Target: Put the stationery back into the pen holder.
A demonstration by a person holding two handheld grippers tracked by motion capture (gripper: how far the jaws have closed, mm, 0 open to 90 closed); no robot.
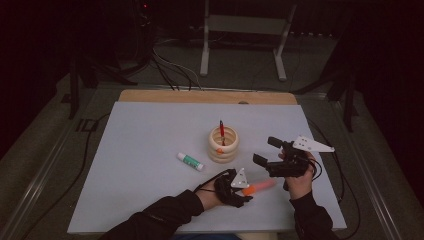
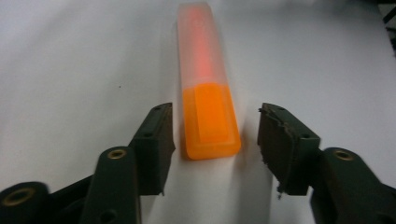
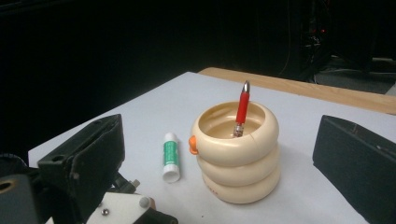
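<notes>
Left tongs [image 2: 212, 140] half-spread astride orange highlighter [image 2: 208, 93] on desk [image 2: 70, 56], long axis straight ahead, pads not yet pressing; right tongs [image 3: 219, 158] spread, farther off.

Pen [image 3: 242, 109] tip inside holder [image 3: 238, 151]

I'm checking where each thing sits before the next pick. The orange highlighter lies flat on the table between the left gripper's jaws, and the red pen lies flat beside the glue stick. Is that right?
Not quite. The red pen does not lie flat: it stands tilted inside the cream ringed holder, as the right gripper view shows. The glue stick lies on the table beside that holder. The rest holds: the orange highlighter lies flat between the jaws of the left gripper.
</notes>
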